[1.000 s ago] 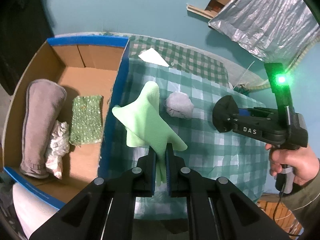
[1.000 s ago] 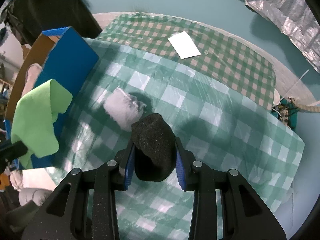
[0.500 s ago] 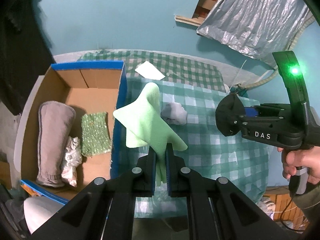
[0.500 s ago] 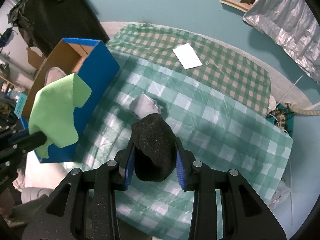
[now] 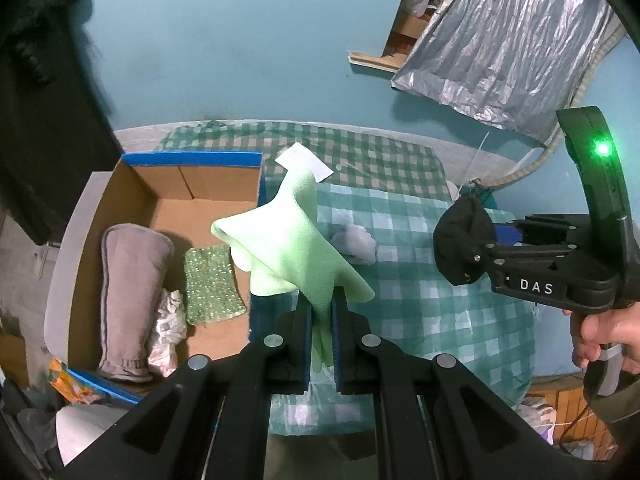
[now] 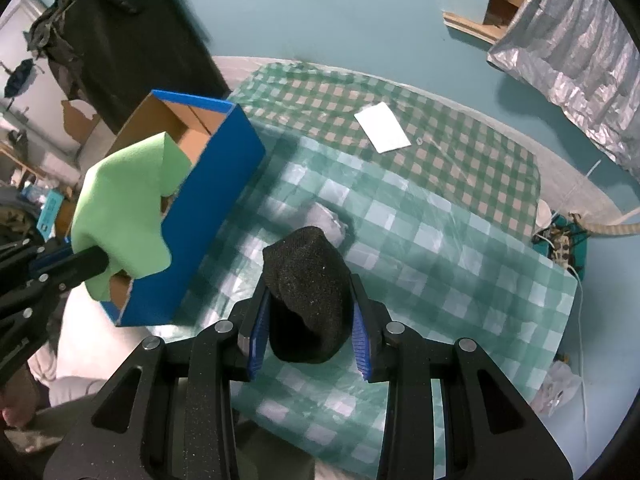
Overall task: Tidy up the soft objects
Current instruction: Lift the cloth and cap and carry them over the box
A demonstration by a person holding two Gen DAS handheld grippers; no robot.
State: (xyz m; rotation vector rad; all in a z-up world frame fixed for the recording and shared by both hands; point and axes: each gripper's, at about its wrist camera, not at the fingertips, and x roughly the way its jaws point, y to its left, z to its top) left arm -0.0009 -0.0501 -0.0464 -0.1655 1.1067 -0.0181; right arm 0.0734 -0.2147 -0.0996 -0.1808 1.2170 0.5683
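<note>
My left gripper (image 5: 322,312) is shut on a light green foam cloth (image 5: 294,240), held high above the table near the box's right wall; the cloth also shows in the right wrist view (image 6: 124,212). My right gripper (image 6: 308,312) is shut on a black sponge (image 6: 310,288), high over the checked tablecloth; the sponge also shows in the left wrist view (image 5: 460,246). A blue-edged cardboard box (image 5: 192,184) at the left holds a grey rolled towel (image 5: 128,288), a green glittery pad (image 5: 212,284) and a crumpled white cloth (image 5: 168,328). A grey-white wad (image 5: 358,242) lies on the table.
A white paper card (image 6: 382,126) lies at the far side of the checked tablecloth (image 6: 440,240). A silver foil sheet (image 5: 500,40) hangs on the teal wall. Cables and a power strip (image 6: 560,240) sit right of the table. Clutter lies on the floor at the left.
Both grippers have risen and pulled back from the table, so the box and table look smaller. Each keeps its hold on its object.
</note>
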